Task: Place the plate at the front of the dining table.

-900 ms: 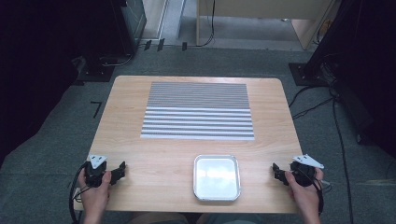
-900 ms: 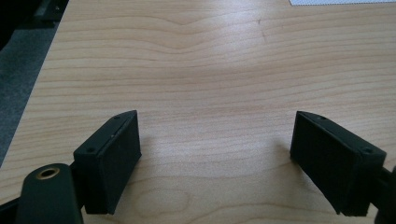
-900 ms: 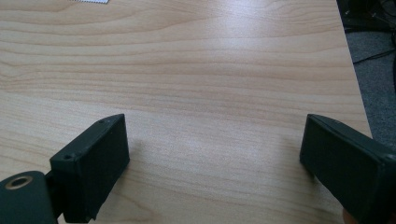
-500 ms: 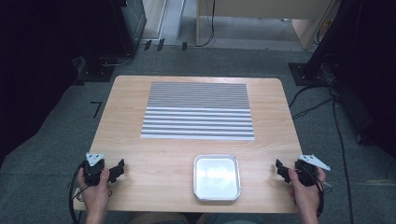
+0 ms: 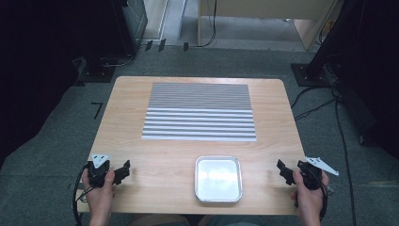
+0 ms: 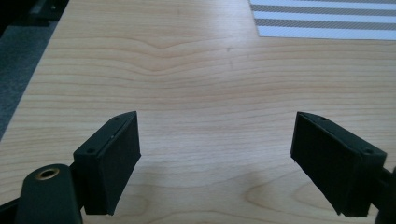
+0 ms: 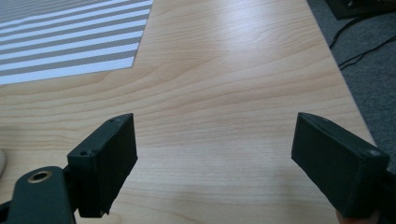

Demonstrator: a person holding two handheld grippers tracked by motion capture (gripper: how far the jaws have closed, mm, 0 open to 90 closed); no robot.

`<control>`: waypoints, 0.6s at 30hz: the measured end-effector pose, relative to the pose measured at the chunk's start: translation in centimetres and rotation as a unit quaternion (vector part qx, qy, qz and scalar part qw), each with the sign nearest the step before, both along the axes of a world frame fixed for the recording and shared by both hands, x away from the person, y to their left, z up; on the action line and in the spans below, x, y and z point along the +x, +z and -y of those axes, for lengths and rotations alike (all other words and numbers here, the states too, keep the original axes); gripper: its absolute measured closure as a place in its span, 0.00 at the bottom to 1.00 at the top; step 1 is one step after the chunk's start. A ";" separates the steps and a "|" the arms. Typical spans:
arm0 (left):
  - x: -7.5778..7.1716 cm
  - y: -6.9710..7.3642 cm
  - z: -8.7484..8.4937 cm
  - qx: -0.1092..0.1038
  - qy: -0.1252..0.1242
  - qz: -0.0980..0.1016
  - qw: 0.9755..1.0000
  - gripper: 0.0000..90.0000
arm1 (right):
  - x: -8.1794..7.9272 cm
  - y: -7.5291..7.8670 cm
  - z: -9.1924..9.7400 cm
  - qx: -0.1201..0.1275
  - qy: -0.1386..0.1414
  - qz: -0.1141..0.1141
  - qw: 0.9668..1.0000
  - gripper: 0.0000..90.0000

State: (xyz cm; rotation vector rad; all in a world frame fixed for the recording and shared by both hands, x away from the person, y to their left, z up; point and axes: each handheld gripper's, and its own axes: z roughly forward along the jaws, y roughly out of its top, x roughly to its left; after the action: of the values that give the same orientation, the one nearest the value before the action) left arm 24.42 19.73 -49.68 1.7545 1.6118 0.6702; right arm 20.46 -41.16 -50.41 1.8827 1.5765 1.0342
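Centrally, one shallow white tray [image 5: 218, 179] with metal rim, empty, square with rounded corners, near front edge of wooden table [image 5: 164, 155]. One striped mat [image 5: 199, 111] beyond it, grey and white bands. Two grippers: left gripper [image 5: 121, 172] at front left corner, jaws spread wide, holding nothing, over bare wood. Right gripper [image 5: 284, 170] at front right, jaws equally wide, empty, well apart from tray.
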 end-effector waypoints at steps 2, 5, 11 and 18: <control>-0.1 0.2 0.3 -0.003 -0.004 0.002 1.000 0.18 | -0.1 0.1 -0.3 0.004 0.003 0.001 1.000 0.16; -0.2 0.4 0.7 -0.005 -0.010 0.003 1.000 0.18 | -0.2 0.4 -0.6 0.008 0.007 0.006 1.000 0.16; -0.5 0.8 1.5 -0.010 -0.023 0.006 1.000 0.18 | -0.4 0.7 -1.3 0.016 0.017 0.010 1.000 0.16; -0.7 1.0 2.4 -0.011 -0.035 0.008 0.999 0.18 | -0.5 0.9 -1.9 0.014 0.028 0.012 0.999 0.16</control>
State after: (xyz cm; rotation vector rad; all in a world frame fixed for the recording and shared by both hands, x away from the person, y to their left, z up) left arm 23.73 17.34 -48.64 1.7773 1.5339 0.6301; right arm 19.91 -39.30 -49.54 1.8477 1.6172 1.1042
